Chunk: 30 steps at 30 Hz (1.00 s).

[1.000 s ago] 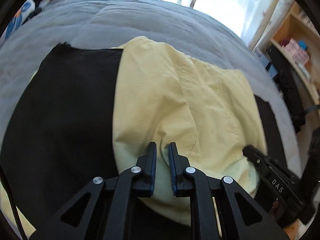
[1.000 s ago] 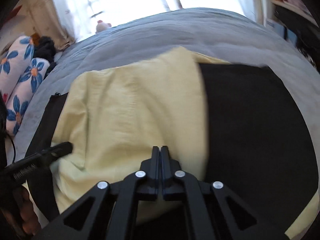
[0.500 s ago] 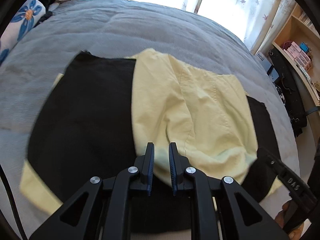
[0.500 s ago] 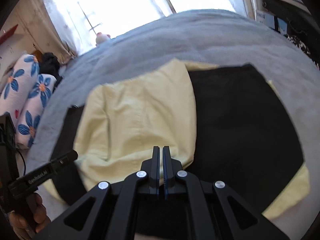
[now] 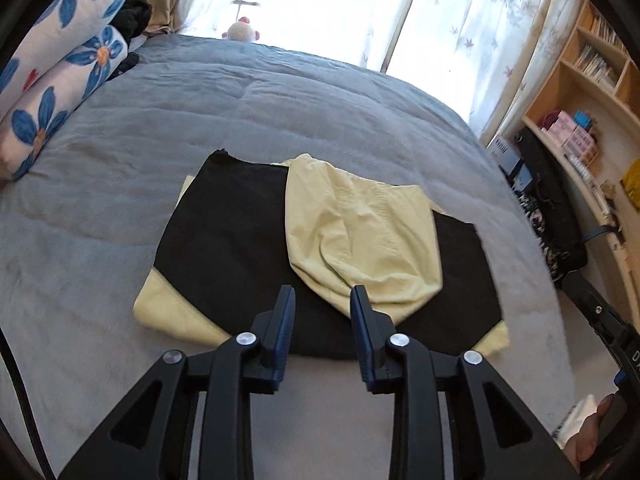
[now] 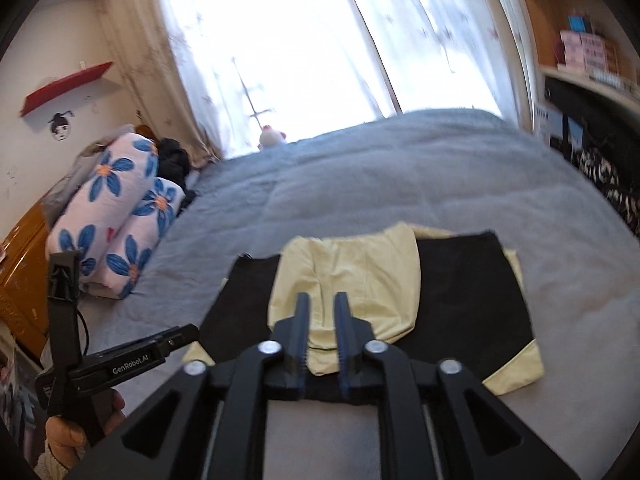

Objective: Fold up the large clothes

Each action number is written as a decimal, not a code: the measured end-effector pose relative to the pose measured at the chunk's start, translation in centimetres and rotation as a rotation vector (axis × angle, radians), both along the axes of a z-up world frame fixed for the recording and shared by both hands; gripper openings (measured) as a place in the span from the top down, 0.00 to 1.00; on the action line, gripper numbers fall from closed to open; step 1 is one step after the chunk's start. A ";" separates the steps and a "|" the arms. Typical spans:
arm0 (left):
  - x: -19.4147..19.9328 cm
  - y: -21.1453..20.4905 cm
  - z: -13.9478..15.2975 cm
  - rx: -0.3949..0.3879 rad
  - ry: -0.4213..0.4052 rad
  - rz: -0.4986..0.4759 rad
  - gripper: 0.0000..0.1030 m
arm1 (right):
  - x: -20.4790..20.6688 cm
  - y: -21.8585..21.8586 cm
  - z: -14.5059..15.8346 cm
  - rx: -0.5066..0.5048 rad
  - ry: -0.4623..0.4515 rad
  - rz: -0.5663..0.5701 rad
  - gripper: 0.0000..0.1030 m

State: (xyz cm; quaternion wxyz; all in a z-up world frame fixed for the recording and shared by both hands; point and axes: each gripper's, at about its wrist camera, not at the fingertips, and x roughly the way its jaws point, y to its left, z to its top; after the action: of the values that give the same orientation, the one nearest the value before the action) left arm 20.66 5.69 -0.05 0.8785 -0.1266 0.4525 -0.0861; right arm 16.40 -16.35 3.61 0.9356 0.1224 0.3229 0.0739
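Note:
A black and pale yellow garment [image 5: 240, 248] lies folded flat on the grey bed [image 5: 248, 120], with a yellow folded part [image 5: 360, 240] on top of the black part. It also shows in the right wrist view [image 6: 472, 300]. My left gripper [image 5: 322, 300] is open and empty, held above the garment's near edge. My right gripper [image 6: 320, 300] is open and empty, also above the near edge. Each gripper's handle shows at the side of the other's view.
Two flowered bolsters [image 5: 56, 92] lie at the bed's left. A small plush toy [image 5: 242, 32] sits at the far edge by the curtained window. Shelves [image 5: 580, 120] and a dark bag [image 5: 552, 208] stand to the right. A wooden cabinet [image 6: 20, 264] stands at left.
Both grippers let go of the yellow cloth, opened, and pulled back and up from the garment. The yellow part now lies folded on the black part.

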 end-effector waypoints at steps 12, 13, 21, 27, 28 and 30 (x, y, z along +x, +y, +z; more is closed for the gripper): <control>-8.9 1.0 4.1 0.009 -0.069 -0.034 0.60 | -7.7 2.5 4.6 -0.133 -0.076 0.043 0.70; -9.4 0.9 4.2 0.012 -0.075 -0.037 0.58 | -8.3 2.8 4.8 -0.146 -0.078 0.047 0.70; -9.9 1.1 1.3 0.020 -0.040 -0.038 0.54 | -8.8 3.1 2.3 -0.212 -0.053 0.020 0.69; -6.8 3.3 -4.6 -0.222 0.045 -0.014 0.54 | -6.5 2.5 -2.2 -0.261 -0.054 -0.074 0.69; -6.3 3.7 -5.5 -0.256 0.050 -0.005 0.54 | -6.0 2.6 -2.8 -0.265 -0.051 -0.077 0.69; -5.1 4.9 -8.4 -0.342 0.064 0.041 0.54 | -5.0 2.5 -3.7 -0.243 -0.041 -0.070 0.69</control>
State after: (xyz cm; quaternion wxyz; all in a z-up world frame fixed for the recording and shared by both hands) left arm 15.53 10.62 -8.43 0.8309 -0.2859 0.4563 -0.1399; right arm 11.39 -13.89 -0.06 0.9519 0.0177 0.3059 0.0043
